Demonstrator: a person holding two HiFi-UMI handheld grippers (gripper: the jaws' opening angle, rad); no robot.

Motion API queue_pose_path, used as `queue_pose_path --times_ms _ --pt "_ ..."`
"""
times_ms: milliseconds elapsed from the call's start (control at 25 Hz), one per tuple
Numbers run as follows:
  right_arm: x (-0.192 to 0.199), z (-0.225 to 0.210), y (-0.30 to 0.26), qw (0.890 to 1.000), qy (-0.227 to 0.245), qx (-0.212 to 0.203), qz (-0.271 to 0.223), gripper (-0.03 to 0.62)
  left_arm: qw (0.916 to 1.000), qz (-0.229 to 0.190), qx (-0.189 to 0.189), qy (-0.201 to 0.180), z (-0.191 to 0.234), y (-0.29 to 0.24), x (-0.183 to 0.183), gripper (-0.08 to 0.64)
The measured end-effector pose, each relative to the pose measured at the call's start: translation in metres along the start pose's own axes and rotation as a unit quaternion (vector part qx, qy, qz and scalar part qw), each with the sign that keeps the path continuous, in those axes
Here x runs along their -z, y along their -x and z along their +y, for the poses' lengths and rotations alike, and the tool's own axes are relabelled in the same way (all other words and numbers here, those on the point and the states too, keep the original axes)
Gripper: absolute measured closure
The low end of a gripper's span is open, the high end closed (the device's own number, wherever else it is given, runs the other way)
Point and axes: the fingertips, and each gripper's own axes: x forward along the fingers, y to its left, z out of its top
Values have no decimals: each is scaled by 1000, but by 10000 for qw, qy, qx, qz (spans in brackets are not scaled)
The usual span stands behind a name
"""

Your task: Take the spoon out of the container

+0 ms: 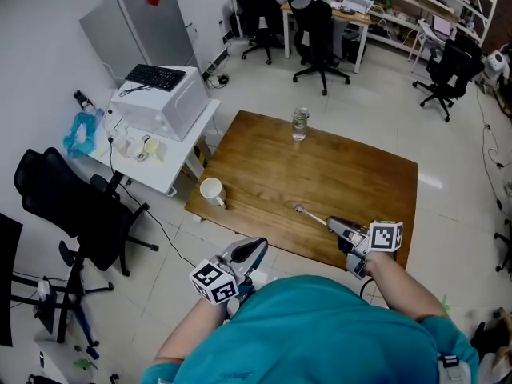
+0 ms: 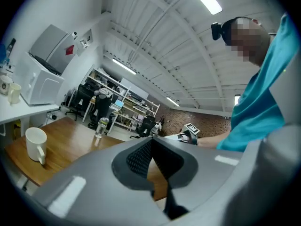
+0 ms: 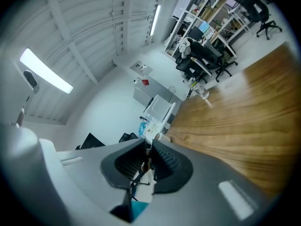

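The right hand-held gripper (image 1: 334, 224) pinches a slim metal spoon (image 1: 310, 214) by its handle over the worktop (image 1: 352, 170); it is likely light, stiff and slippery. The left hand-held gripper (image 2: 151, 147) is pressed together, empty.

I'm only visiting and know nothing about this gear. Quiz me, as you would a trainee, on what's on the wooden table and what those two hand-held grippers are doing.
1. Fill in: seen from the person's side, the white mug stands at the near-____ corner of the table.
2. The right gripper has its fingers closed on: A) nothing B) the spoon C) the white mug.
3. True or false: the left gripper has its fingers together with nothing between them.

Key: 1 left; 2 B; 3 true.
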Motion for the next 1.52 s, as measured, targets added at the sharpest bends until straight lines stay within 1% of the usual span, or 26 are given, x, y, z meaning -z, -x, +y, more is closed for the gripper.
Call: queue_pose_path --times_ms 80,200,280,360,440,560,640,720,880,960,1120,1320,1440,1520 --pt "4 5 40 10000 8 -20 -53 546 9999 63 50 -98 -37 -16 9 558" --pt "20 18 98 9997 -211 60 -110 546 9993 190 119 -286 -95 -27 10 558" --pt "23 29 132 9997 -203 72 -143 546 9992 197 128 -320 -127 -33 7 558" --pt "27 39 158 9994 -145 143 -266 546 9987 195 260 -396 -151 -36 7 558" --pt "46 49 173 9983 -167 318 -452 546 9979 215 464 -395 -165 -25 13 558" --pt "91 67 181 9964 -178 597 -574 546 9968 179 722 -298 -180 12 28 558" --pt "121 73 196 9932 -409 878 -648 546 9958 157 872 -232 -198 35 38 558" --pt "144 89 211 9901 -493 1095 -722 546 9941 202 1052 -146 -218 54 47 558" --pt "162 116 227 9854 -283 1426 -883 546 9900 391 1356 78 -232 68 57 558" --pt "168 129 246 9825 -242 1557 -992 546 9883 406 1460 142 -249 68 63 558" --pt "191 151 304 9759 -76 1793 -1239 546 9864 355 1602 71 -290 65 80 558" --pt "202 176 372 9685 205 1935 -1555 546 9843 311 1736 19 -342 48 95 558" --pt "209 180 419 9648 469 2042 -1593 546 9843 315 1719 247 -380 27 122 558" --pt "214 180 449 9604 834 2166 -1541 546 9828 440 1779 213 -408 11 145 558"
